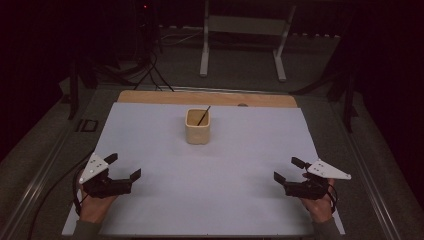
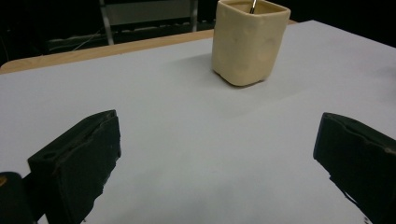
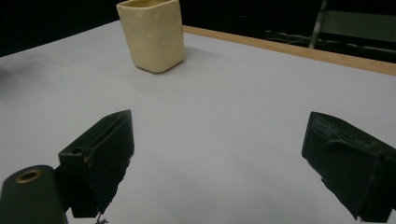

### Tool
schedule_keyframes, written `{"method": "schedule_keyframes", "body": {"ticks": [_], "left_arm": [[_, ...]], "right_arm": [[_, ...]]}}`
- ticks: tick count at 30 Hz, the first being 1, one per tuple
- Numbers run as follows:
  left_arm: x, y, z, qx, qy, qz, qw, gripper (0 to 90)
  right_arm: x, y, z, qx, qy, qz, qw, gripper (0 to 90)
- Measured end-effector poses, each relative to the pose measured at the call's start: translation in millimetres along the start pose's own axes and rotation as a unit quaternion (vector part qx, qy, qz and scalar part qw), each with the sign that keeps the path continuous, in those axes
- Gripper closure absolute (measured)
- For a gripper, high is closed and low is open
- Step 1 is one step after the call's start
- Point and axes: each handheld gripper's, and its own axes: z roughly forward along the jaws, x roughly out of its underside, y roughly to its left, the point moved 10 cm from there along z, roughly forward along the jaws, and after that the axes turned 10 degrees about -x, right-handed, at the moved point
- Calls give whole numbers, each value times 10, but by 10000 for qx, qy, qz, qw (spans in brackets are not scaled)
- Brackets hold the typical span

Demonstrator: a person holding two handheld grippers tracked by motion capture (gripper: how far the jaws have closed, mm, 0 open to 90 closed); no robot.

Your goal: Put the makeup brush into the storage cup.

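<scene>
So, all eyes on the cream ceramic cup [image 1: 197, 127], squarish with rounded corners, standing upright on the white sheet [image 1: 240, 165] that covers most of the wooden table [image 1: 150, 96]. A thin dark stick [image 1: 203, 115] leans inside the cup, its tip poking above the rim toward the far side. From the left gripper view the cup [image 2: 247, 39] sits ahead and to the right, with faint dimples on its wall; from the right gripper view the same cup [image 3: 152, 33] stands ahead and to the left.

On the near left of the cup, well apart from it, the left gripper [image 1: 122, 166] rests low over the sheet in the person's left hand [image 1: 95, 205], jaws spread wide with nothing between them. On the near right of the cup, just as far off, the right gripper [image 1: 288, 170] sits in the right hand [image 1: 317, 205], its jaws also spread wide and gripping nothing. Both grippers angle inward toward the cup. Beyond the cup, past the table's far edge, a pale metal frame [image 1: 245, 30] stands on the dark floor, with cables [image 1: 150, 70] trailing to its left.
</scene>
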Motion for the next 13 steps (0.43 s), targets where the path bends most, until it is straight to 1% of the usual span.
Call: {"method": "schedule_keyframes", "body": {"ticks": [7,13], "left_arm": [[27,4,-43,-106,-99,66,9999,22],[62,5,-11,-130,-62,49,9999,22]], "right_arm": [[36,-13,-43,40,-32,-57,10000,91],[73,-47,-32,117,16,-51,9999,91]]}}
